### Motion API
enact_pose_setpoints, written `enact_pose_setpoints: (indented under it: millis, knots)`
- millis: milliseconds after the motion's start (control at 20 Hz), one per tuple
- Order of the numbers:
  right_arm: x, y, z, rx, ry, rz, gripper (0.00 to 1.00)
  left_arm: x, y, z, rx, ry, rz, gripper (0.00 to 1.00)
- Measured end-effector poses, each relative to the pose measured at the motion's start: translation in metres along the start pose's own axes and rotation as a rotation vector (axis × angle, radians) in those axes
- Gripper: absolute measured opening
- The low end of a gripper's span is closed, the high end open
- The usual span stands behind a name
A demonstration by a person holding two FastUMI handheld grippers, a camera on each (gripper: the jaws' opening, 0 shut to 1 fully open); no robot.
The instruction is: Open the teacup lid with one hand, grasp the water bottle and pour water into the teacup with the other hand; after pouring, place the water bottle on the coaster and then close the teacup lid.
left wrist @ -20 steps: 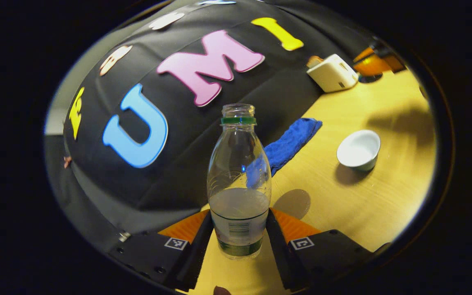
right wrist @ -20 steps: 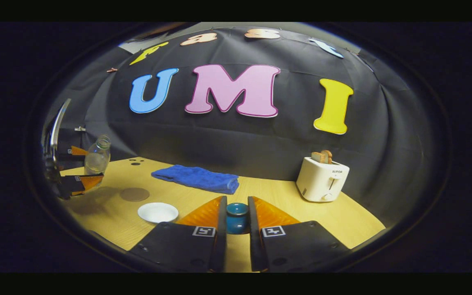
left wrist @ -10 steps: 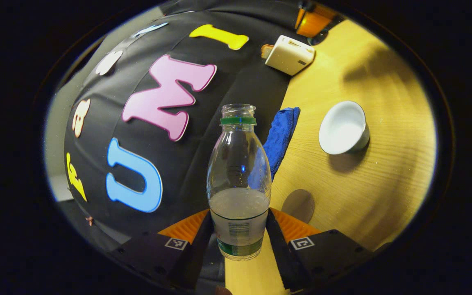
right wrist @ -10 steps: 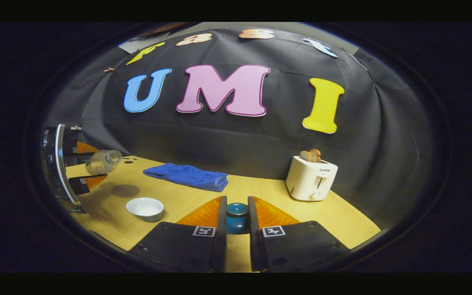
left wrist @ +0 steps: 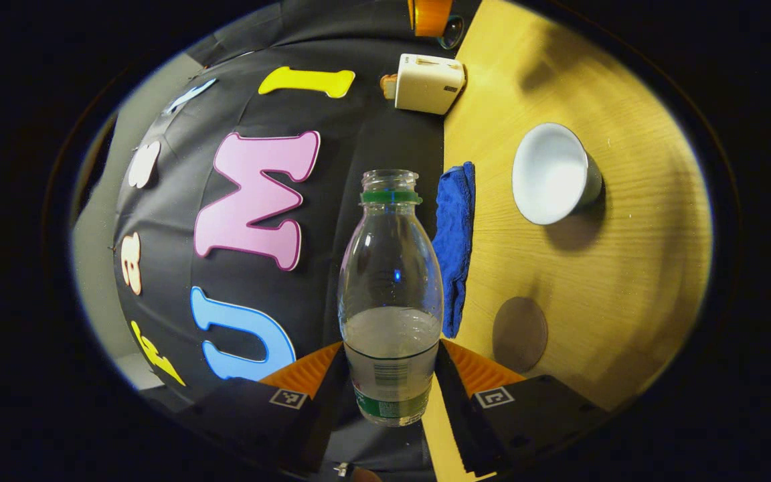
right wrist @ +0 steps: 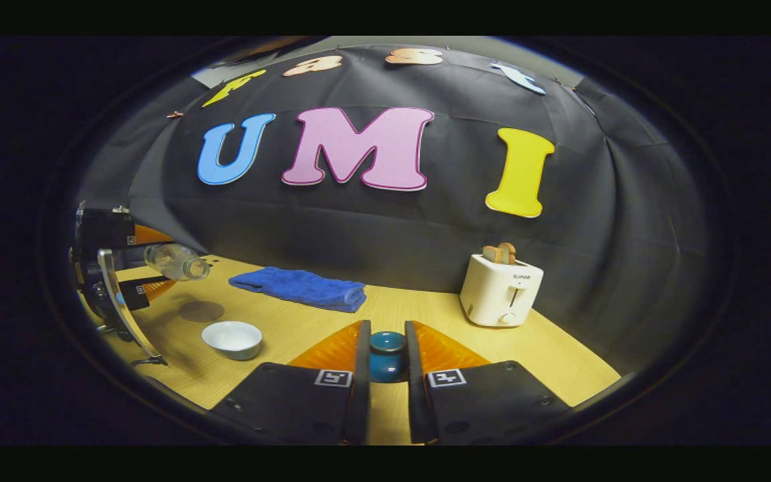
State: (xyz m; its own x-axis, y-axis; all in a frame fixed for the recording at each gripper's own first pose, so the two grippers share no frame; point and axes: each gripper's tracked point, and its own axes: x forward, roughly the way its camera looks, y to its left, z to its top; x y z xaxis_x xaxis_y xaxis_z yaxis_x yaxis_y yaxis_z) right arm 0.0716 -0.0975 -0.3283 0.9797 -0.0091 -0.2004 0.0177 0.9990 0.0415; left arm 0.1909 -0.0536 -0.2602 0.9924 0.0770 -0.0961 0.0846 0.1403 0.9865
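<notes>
Since a second ago the water bottle [left wrist: 391,294] has tipped to lie nearly level, clamped in the left hand-held gripper [left wrist: 391,375], above the table [right wrist: 425,311] near its left edge. Open teacup [right wrist: 232,338] stands apart below. Right hand-held gripper [right wrist: 387,361] pinches the lid [right wrist: 387,355].

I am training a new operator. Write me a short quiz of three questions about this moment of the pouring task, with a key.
1. True or false: the water bottle has its cap on.
2. What does the right gripper hold? A) the blue towel B) the teacup lid C) a slice of toast
3. Fill in: the round coaster lies on the table between the left gripper and the white ____.

Key
1. False: the bottle's mouth is open, and it is tipped toward the teacup.
2. B: both fingers press on the knob of the teacup lid.
3. teacup
</notes>
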Motion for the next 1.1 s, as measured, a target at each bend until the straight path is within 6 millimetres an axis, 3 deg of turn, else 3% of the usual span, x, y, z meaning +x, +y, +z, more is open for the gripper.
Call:
enact_pose_setpoints:
  millis: [250,300,350,450,500,550,600,650,1100]
  knots:
    - [-0.002,-0.002,0.001,-0.004,-0.001,-0.004,0.31,0.008,0.000,-0.004,0.081,-0.010,0.018,0.76]
    - [-0.002,-0.001,0.001,-0.007,-0.002,-0.005,0.26,0.008,0.000,-0.003,0.098,-0.015,0.020,0.76]
    - [-0.003,-0.001,0.001,-0.009,-0.003,-0.004,0.31,0.009,-0.002,-0.002,0.117,-0.020,0.024,0.76]
    - [-0.003,-0.002,0.001,-0.017,-0.003,-0.003,0.31,0.013,-0.005,-0.003,0.158,-0.033,0.030,0.76]
    - [-0.003,-0.002,0.000,-0.019,-0.002,-0.002,0.26,0.013,-0.006,-0.004,0.173,-0.038,0.029,0.75]
    - [-0.003,-0.002,0.000,-0.020,-0.001,-0.002,0.31,0.014,-0.009,-0.004,0.185,-0.043,0.029,0.75]
    - [-0.002,-0.002,-0.001,-0.020,-0.002,-0.002,0.26,0.014,-0.010,-0.004,0.197,-0.048,0.028,0.76]
    - [-0.002,-0.003,0.000,-0.020,-0.002,-0.003,0.31,0.015,-0.012,-0.004,0.209,-0.054,0.032,0.76]
    - [-0.003,-0.003,0.001,-0.023,-0.005,-0.007,0.31,0.017,-0.011,0.000,0.286,-0.100,0.064,0.76]
